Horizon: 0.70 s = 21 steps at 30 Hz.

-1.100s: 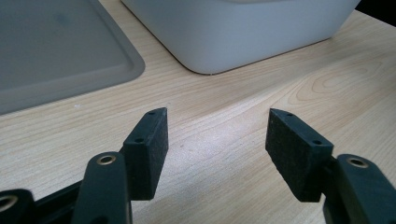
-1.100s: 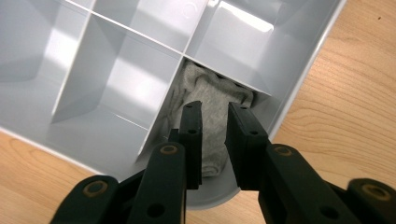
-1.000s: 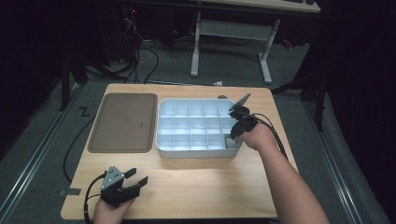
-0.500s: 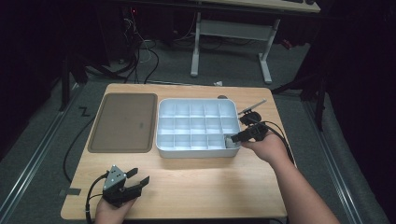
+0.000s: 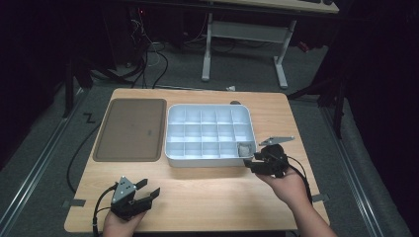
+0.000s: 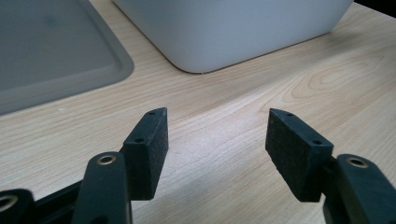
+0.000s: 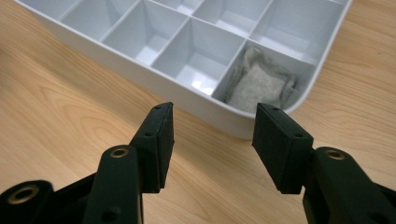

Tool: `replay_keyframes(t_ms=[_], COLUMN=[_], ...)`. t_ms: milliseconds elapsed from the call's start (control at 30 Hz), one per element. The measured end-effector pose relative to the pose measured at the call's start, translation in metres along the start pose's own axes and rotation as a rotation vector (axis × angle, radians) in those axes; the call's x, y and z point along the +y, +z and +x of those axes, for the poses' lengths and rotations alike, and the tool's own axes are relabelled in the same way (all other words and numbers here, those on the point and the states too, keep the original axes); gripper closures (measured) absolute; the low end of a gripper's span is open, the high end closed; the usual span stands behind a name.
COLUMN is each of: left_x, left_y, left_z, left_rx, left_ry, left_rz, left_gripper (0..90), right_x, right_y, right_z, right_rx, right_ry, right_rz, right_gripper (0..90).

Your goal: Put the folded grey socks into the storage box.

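Observation:
A white compartment tray (image 5: pixel 173 154) stands at the middle of the wooden table. A small grey fabric pad (image 5: pixel 244 148) lies in its near right corner compartment, also seen in the right gripper view (image 7: pixel 259 84). My right gripper (image 5: pixel 250 162) hovers just off that corner, pointing at the tray wall (image 7: pixel 187 102). Its jaws have just been opening and stand wide apart (image 7: pixel 212 112), with nothing between them. My left gripper (image 5: pixel 150 188) rests low at the near left of the table, open and empty (image 6: pixel 217 116), facing the tray's near left corner (image 6: pixel 233 32).
A flat brown tray (image 5: pixel 131 129) lies left of the white one, its edge in the left gripper view (image 6: pixel 46 51). Bare wood runs along the near side of the table between the two hands. Desk legs and cables sit on the floor beyond.
My right gripper has drawn back from over the tray's right side to the table off its near right corner, and its jaws have opened. The left gripper has stayed put.

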<state>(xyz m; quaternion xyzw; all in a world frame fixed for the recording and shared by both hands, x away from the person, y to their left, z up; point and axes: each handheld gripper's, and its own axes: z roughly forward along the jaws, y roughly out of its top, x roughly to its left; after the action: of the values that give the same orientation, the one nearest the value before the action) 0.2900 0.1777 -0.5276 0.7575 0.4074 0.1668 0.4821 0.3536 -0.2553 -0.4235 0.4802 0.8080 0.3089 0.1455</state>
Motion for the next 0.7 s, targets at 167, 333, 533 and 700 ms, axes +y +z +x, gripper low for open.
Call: replay_keyframes(t_ms=[167,333,533,700], left_x=[0.0,0.001,0.001,0.002], left_y=[0.001,0.001,0.002,0.002], left_z=[-0.006,-0.009,-0.016,-0.02], left_rx=[-0.002,-0.003,0.013,0.026], left_ry=[0.014,0.026,0.023,0.022], left_rz=[-0.011,-0.02,-0.03,-0.031], left_gripper=[39.9,39.7,39.7,39.6], right_x=[-0.031,-0.062,-0.099,-0.133], right_y=[0.005,0.013,0.022,0.019], right_z=[0.004,0.009,0.015,0.014], right_rx=[-0.034,-0.057,-0.079,-0.075], right_ry=[-0.004,-0.024,-0.051,-0.007], right_rz=[-0.095,-0.187,-0.282,-0.38], right_gripper=[48.7,49.2,49.3,49.6])
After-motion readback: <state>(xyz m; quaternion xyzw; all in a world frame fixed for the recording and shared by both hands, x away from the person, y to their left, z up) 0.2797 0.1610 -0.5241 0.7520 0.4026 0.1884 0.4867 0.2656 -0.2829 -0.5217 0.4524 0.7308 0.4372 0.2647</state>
